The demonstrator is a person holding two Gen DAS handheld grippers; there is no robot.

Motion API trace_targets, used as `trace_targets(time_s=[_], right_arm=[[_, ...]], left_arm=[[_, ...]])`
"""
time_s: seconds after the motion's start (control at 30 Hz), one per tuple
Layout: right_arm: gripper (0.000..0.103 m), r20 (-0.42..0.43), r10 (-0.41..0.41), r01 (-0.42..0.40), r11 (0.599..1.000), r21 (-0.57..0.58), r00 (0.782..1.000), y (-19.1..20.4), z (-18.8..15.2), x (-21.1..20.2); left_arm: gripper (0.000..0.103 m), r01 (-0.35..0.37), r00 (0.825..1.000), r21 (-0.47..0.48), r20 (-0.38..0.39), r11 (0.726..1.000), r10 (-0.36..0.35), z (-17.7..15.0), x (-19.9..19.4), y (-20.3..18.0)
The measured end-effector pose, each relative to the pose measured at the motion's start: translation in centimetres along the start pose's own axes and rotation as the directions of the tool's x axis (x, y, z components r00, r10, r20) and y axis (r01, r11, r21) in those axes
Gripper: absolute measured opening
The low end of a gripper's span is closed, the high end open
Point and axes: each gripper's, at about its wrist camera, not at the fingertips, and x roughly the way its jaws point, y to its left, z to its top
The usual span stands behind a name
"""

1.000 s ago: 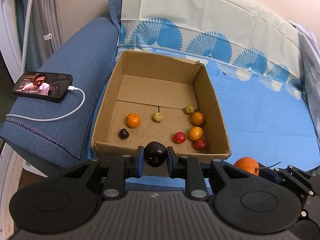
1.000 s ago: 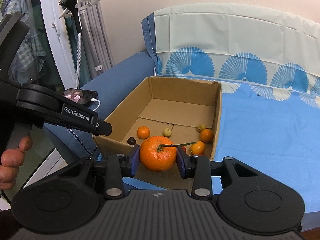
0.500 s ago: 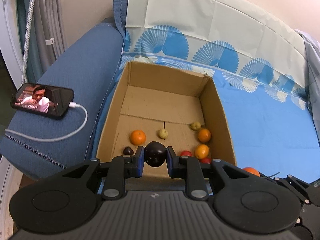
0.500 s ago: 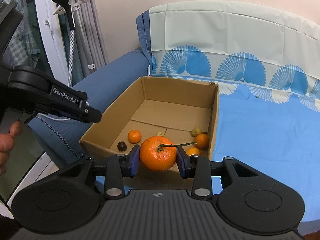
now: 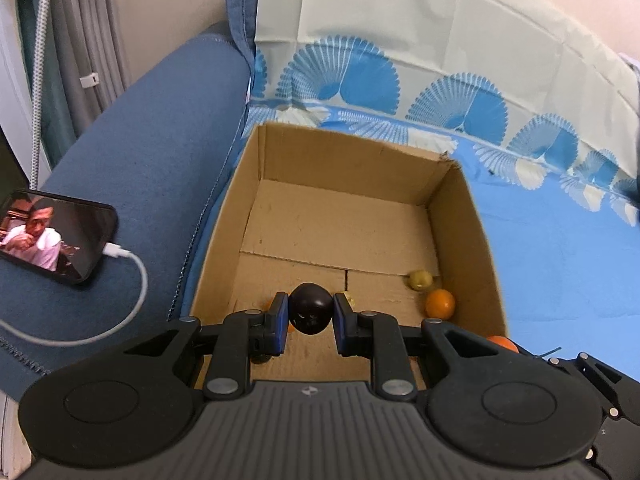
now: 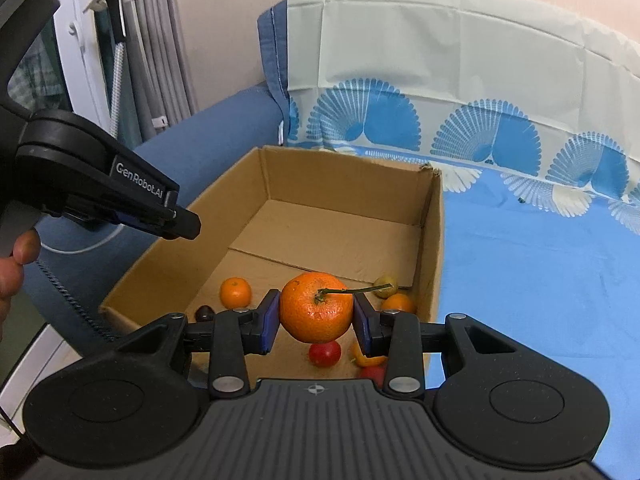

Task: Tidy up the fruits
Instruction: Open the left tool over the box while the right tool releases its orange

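Observation:
A cardboard box sits on the blue sofa seat. My left gripper is shut on a dark plum above the box's near floor. My right gripper is shut on a large stemmed orange, also over the box's near end. On the box floor lie a small orange, a dark fruit, a red fruit, a yellow-green fruit and another orange. The left gripper's body shows at the left of the right wrist view.
A phone with a white cable lies on the blue armrest left of the box. A fan-patterned cloth covers the sofa back. Blue sheet spreads right of the box. A hand holds the left gripper.
Both grippers have moved forward and a little down, from before the box's near wall to over its near floor, each still holding its fruit.

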Motion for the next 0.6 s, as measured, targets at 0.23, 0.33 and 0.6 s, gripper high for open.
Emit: trace_targets(time_s=[0.23, 0.33, 0.6], right_arm=[[0.04, -0.051, -0.009, 0.009, 1.0, -0.006, 0.999, -0.4, 0.0, 3.8], [0.04, -0.072, -0.013, 0.012, 1.0, -0.01, 0.997, -0.6, -0.1, 5.0], [0.081, -0.077, -0.048, 0.042, 0.996, -0.073, 0.996, -0.4, 0.4, 7.6]], left_arm=[[0.025, -0.029, 0.997, 0.024, -0.064, 0.999, 0.03, 0.0, 4.5, 0.1], [0.025, -0.043, 0.995, 0.036, -0.087, 0.998, 0.046, -0.2, 6.1, 0.2], [0.103, -0.062, 0.995, 0.108, -0.068, 0.992, 0.07, -0.3, 8.3, -0.1]])
